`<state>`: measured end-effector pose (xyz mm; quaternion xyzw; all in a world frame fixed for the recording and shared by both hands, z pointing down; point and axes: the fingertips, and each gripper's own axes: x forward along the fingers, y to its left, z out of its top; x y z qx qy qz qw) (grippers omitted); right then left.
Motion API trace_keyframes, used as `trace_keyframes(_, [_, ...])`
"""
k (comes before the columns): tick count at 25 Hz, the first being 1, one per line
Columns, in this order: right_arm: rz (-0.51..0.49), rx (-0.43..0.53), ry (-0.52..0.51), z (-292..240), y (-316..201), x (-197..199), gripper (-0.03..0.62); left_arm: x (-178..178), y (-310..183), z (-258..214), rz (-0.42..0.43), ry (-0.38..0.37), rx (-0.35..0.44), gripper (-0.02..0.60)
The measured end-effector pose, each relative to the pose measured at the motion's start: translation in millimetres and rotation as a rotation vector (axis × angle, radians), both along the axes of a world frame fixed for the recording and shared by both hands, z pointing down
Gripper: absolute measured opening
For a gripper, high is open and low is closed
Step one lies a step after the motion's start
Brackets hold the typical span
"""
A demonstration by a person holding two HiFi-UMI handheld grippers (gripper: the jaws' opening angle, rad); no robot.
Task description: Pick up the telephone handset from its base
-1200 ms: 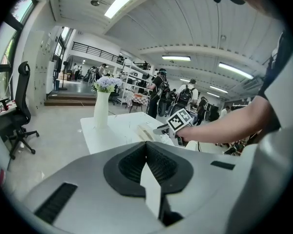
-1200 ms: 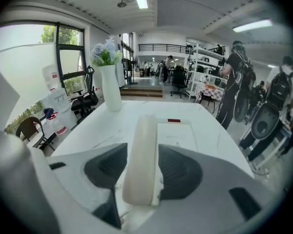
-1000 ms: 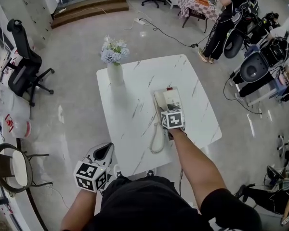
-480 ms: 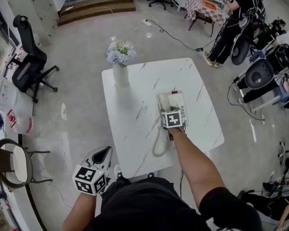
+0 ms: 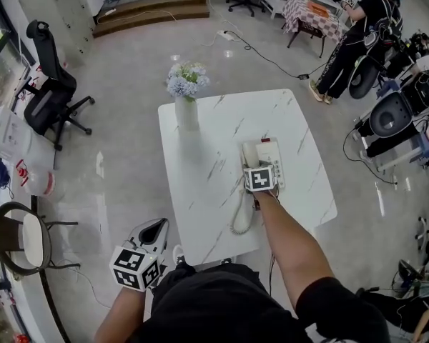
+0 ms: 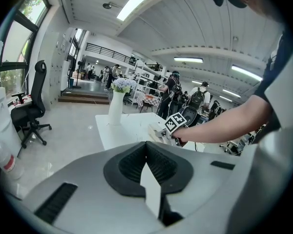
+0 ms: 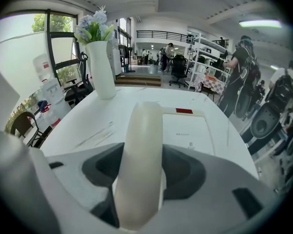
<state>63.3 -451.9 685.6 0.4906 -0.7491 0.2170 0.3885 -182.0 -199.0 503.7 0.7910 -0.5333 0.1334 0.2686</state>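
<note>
Sitting toward table [image 5: 200, 184] right edge, telephone handset [image 5: 249, 151]

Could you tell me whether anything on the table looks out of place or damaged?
Nothing stands out. The handset lies on its base, the vase of flowers stands upright, and the marble table shows no spill or damage. The coiled cord simply loops toward the near edge.

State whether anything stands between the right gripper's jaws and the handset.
Nothing visible does. The jaws of the right gripper have just been opening and straddle the handset, which lies on its base. No other thing is between them.
</note>
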Motion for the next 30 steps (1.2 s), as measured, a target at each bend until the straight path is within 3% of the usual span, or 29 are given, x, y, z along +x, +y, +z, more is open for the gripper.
trace_keyframes(14, [0.039, -0.037, -0.058, -14.9, 2.2, 3.6, 0.213, 2.4, -4.3, -5.1, 0.031, 0.016, 0.022, 0.003])
trace_keyframes(21, [0.026, 0.032, -0.149, -53.1, 21.2, 1.5, 0.213, 13.8, -10.7, -9.1, 0.078, 0.022, 0.043, 0.003])
trace_keyframes(30, [0.035, 0.209, -0.367, -140.9, 64.8, 5.2, 0.213, 42.9, -18.7, -17.4, 0.187, 0.016, 0.072, 0.003])
